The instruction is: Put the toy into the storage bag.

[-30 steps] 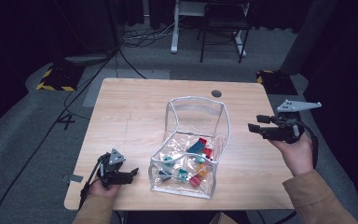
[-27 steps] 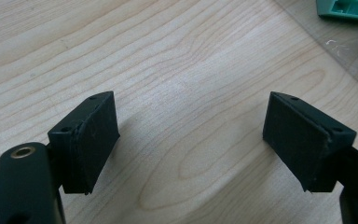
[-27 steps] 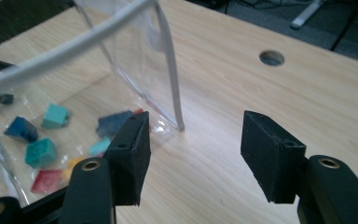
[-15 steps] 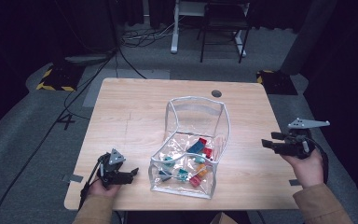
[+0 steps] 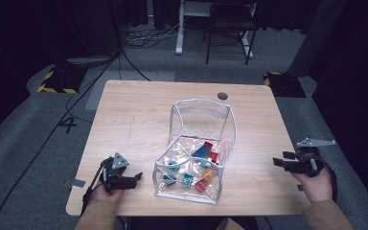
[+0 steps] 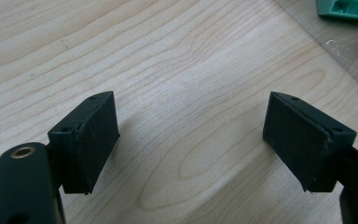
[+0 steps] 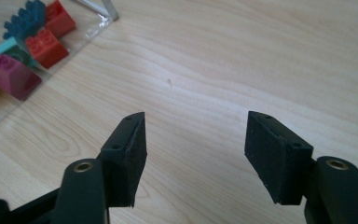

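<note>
We see a clear plastic bag (image 5: 202, 143) in the middle of the table (image 5: 134, 115), a little toward the near edge. It stands open, its mouth held wide by a pale stiff rim, and the walls are thin, glossy and wrinkled. Inside lie small toy bricks (image 5: 199, 165), blocky with round studs, in red, blue, teal, yellow and magenta.

Since the earlier pictures, the right gripper (image 5: 280, 162) has come down from above the table's right side to its right edge, and its jaws have just been opening; now they stand wide with nothing between them. The left gripper (image 5: 136, 178) has stayed at the near left, just beside the bag, jaws open and empty too.

The table is pale wood with a wavy grain. The pads (image 7: 130, 149) are matte black rubber wedges.
</note>
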Demonstrator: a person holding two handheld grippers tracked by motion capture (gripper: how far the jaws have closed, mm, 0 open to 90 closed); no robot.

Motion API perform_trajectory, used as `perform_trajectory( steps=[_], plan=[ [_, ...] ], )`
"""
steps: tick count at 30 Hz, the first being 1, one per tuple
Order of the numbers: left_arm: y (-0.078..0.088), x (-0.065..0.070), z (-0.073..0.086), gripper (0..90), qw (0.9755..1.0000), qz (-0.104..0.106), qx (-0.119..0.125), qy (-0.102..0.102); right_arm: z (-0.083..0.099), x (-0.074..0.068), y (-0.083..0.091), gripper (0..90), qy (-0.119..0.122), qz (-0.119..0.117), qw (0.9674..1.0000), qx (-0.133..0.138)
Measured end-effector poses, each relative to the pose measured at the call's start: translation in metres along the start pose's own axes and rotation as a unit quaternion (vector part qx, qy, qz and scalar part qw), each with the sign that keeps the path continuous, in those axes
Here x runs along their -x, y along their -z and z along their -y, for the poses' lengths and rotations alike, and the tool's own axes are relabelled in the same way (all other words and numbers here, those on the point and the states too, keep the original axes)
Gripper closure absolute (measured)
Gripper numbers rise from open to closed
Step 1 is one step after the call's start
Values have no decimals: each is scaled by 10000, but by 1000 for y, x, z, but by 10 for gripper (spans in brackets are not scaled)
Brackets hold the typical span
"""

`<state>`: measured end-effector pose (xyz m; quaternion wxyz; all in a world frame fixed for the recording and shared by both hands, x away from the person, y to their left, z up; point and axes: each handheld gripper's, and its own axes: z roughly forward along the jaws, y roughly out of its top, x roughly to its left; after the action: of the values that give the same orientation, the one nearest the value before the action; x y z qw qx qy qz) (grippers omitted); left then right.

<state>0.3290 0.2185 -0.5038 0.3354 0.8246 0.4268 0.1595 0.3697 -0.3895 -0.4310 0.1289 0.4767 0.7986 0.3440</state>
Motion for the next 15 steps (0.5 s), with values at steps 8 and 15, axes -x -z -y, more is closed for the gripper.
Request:
perform_trajectory(
  steps=[8,15],
  plan=[
    [0,0,0,183,10000,1,-2,-2,27,3,-18,361,-57,85,9999,-72],
    [0,0,0,183,10000,-4,1,1,44,0,-37,302,134,318,9994,-84]
  ],
)
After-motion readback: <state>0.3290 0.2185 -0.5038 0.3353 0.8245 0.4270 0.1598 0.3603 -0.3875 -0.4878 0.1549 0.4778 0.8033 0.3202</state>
